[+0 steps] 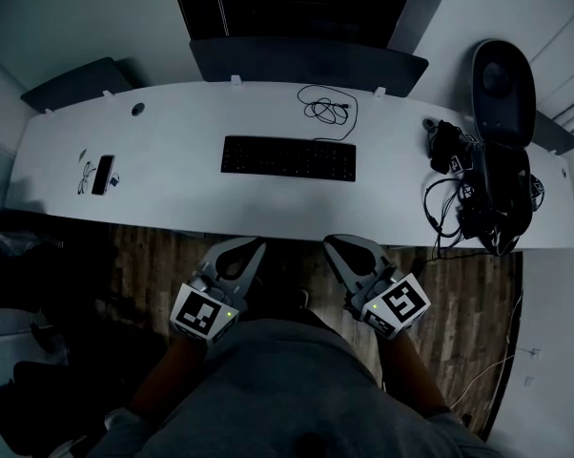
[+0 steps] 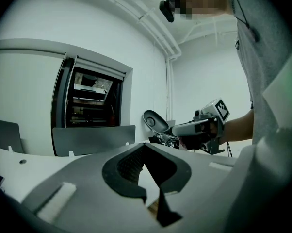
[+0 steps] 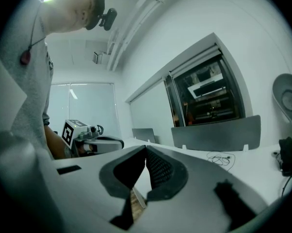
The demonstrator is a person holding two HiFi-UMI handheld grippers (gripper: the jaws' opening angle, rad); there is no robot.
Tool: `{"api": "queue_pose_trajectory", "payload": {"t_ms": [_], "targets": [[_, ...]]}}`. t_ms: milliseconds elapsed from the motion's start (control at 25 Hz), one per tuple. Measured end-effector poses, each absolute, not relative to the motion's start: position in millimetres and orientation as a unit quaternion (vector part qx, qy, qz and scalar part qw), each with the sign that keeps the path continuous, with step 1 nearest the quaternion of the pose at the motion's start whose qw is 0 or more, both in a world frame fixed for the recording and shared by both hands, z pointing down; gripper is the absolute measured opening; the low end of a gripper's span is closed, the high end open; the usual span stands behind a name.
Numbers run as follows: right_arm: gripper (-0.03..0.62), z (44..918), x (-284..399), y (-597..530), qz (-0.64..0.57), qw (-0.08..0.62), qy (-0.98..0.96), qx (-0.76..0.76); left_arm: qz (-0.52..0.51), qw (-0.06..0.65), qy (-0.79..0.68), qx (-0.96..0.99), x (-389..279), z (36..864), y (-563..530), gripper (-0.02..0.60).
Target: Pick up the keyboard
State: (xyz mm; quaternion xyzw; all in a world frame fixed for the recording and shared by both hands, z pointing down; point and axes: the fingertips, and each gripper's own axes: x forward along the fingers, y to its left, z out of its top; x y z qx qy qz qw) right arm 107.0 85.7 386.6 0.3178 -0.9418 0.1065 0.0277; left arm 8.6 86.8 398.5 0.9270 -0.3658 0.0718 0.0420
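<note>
The black keyboard lies flat in the middle of the long white desk, its long side parallel to the near edge. My left gripper and right gripper hover side by side just short of that edge, over the wooden floor, both pointing at the desk. Both are shut with nothing between the jaws. The keyboard is apart from both, a short way beyond their tips. In the left gripper view the shut tips hide the keyboard. The same holds in the right gripper view.
A phone lies at the desk's left end. A coiled thin cable sits behind the keyboard. Black gear with tangled cables and an oval dark object crowd the right end. Grey panels stand behind the desk.
</note>
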Motion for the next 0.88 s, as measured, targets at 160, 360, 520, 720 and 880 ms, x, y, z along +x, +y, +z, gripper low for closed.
{"api": "queue_pose_trajectory", "payload": {"t_ms": [160,360,520,720,880], "targets": [[0.014,392,109,74,0.107,0.034,-0.940,0.323,0.069,0.032,-0.364,0.928,7,401,74,0.006],[0.014,398,108,52,0.116,0.039,-0.935,0.332,0.064,0.049,-0.353,0.932,5,407,52,0.005],[0.014,409,103,32,0.114,0.064,-0.932,0.339,0.075,0.044,-0.342,0.936,0,419,26,0.006],[0.014,417,92,0,0.126,0.079,-0.925,0.349,0.075,0.069,-0.335,0.937,-2,424,-9,0.006],[0.014,420,84,-29,0.122,0.079,-0.927,0.345,0.083,0.074,-0.327,0.938,-9,431,-40,0.006]]}}
